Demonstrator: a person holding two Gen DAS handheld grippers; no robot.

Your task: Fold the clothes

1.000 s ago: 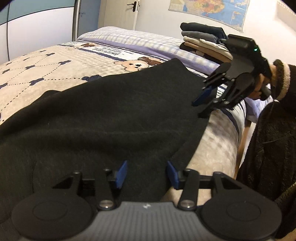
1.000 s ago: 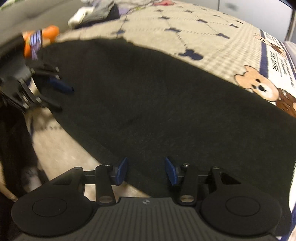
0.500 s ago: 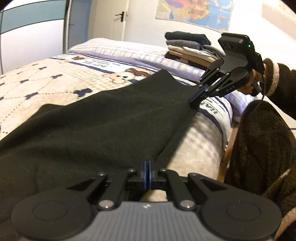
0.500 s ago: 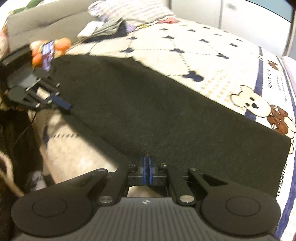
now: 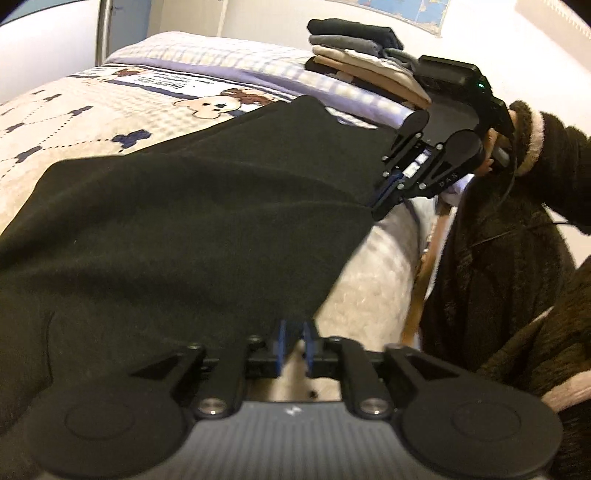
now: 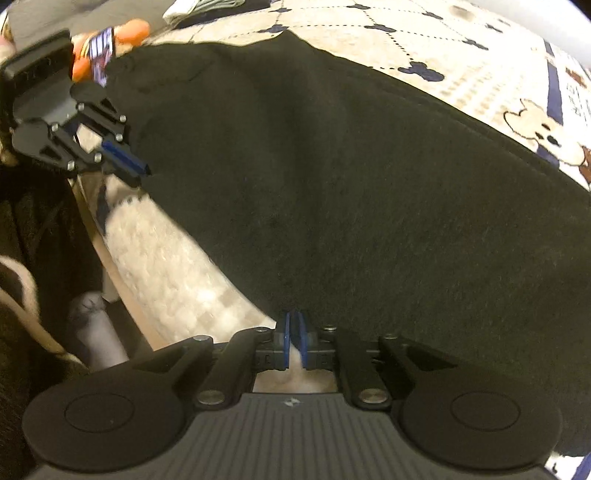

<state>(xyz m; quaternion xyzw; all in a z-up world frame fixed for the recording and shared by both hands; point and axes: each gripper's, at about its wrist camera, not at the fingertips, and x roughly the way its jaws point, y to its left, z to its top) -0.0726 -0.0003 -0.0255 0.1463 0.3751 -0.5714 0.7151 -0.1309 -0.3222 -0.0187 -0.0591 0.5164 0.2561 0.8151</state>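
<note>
black garment (image 5: 184,229) cut off at left edge, wall map (image 5: 406,13) cropped at top, orange toy (image 6: 110,44) blurred

Left black two-finger gripper (image 5: 294,341) points steeply down, its blue pads (image 5: 281,341) a sliver apart, jaws just reopening. Right black gripper (image 6: 294,341) tilts down too, pads nearly touching. A fuzzy dark sleeve (image 5: 546,162) trails behind.

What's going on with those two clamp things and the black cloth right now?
Left gripper and right gripper each pinch the black cloth at its near edge. Cloth spread on bed. Nothing in the way.
</note>
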